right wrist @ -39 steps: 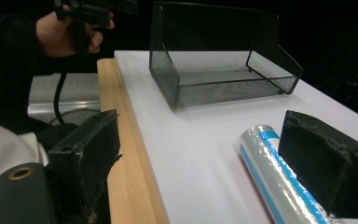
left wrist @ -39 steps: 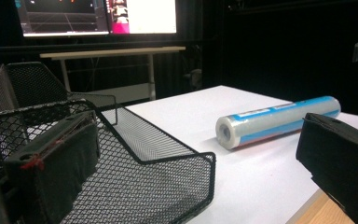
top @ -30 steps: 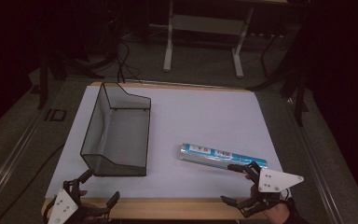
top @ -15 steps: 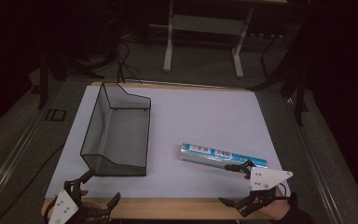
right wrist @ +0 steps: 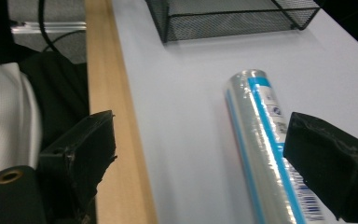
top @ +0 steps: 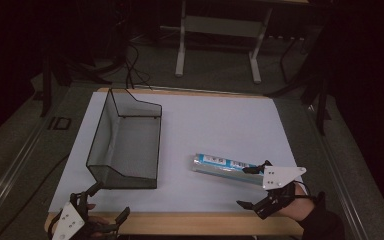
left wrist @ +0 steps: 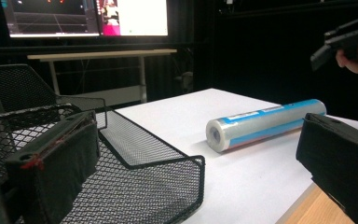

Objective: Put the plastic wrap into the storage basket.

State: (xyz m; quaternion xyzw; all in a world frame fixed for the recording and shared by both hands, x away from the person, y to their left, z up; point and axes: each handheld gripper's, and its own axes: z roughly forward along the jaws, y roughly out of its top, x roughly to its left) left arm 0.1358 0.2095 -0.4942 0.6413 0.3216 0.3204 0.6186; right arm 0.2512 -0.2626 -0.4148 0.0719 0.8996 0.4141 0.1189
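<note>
Right, from the high view I have the white table (top: 220, 130) with its wooden front edge running along the bottom, and both of my grippers sit at that edge. My left gripper (top: 103, 204) is at the near left corner, its jaws spread apart with nothing between them, just in front of the short near wall of the black mesh tray (top: 125, 150). The tray lies lengthwise along the left side of the table, its tall end at the far side and its near wall close to the front edge.

My right gripper (top: 252, 186) is at the near right, jaws wide apart and holding nothing. Its far jaw tip reaches the right end of the wrapped roll (top: 222, 164); I cannot tell if it touches. The other jaw hangs over the wooden edge. The roll lies flat at a slight angle, right of centre, well apart from the tray, with a broad strip of bare white surface between them and more open room behind it toward the far edge.
</note>
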